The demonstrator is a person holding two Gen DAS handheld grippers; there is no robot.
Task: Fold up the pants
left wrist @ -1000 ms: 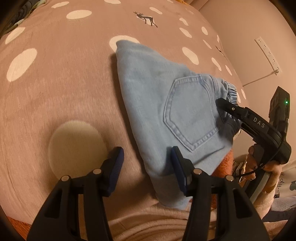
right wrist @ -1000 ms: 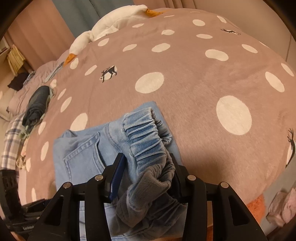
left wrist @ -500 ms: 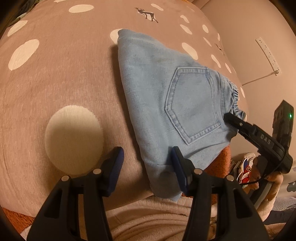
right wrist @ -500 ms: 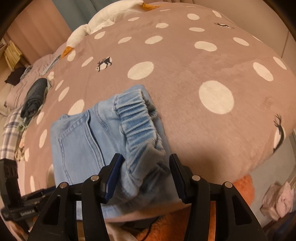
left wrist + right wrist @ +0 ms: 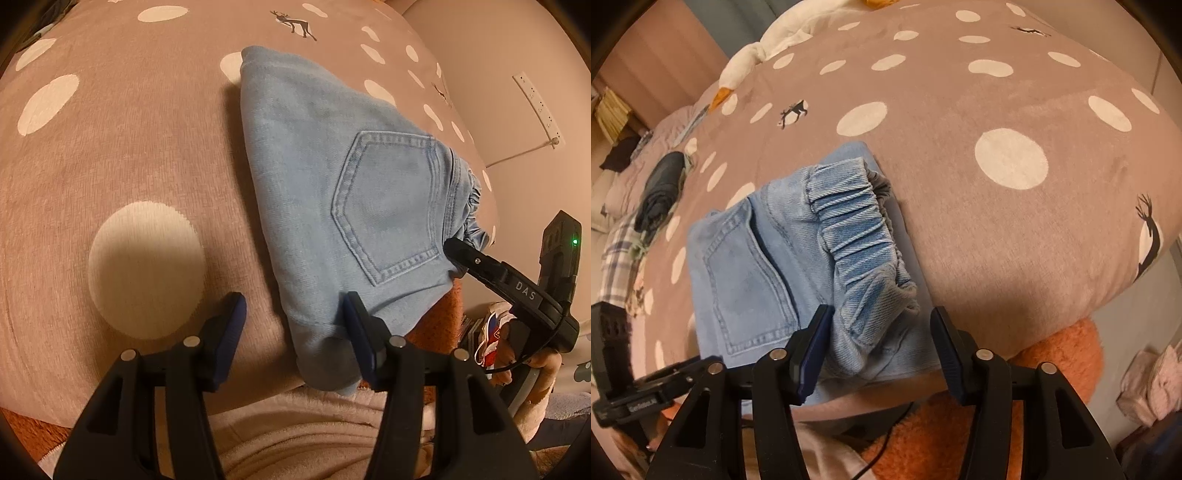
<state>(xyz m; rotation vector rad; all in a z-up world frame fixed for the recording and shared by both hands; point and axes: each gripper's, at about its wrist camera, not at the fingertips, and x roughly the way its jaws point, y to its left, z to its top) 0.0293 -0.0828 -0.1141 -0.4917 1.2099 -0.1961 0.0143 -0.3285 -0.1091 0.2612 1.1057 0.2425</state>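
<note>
Left wrist view: we see pants [image 5: 332, 192], soft pale-blue denim folded into wedge, stitched back pocket [image 5: 391, 206] up, lying on fuzzy brown spotted blanket [image 5: 122, 147]. Left gripper [image 5: 291, 332] wide open, empty; right-hand pad touching pants' near corner. Right gripper [image 5: 458, 254] at waistband side of pants.

Right wrist view: ribbed elastic waistband [image 5: 857, 221] bunched, just beyond right gripper [image 5: 879, 339], jaws wide apart, holding nothing. We note: a second ago cloth sat bunched between its pads; now released, pants flatter.

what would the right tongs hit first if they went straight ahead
Most likely the gathered elastic waistband of the folded jeans. It lies between the open right tongs, just ahead of them, though depth is hard to judge here.
</note>
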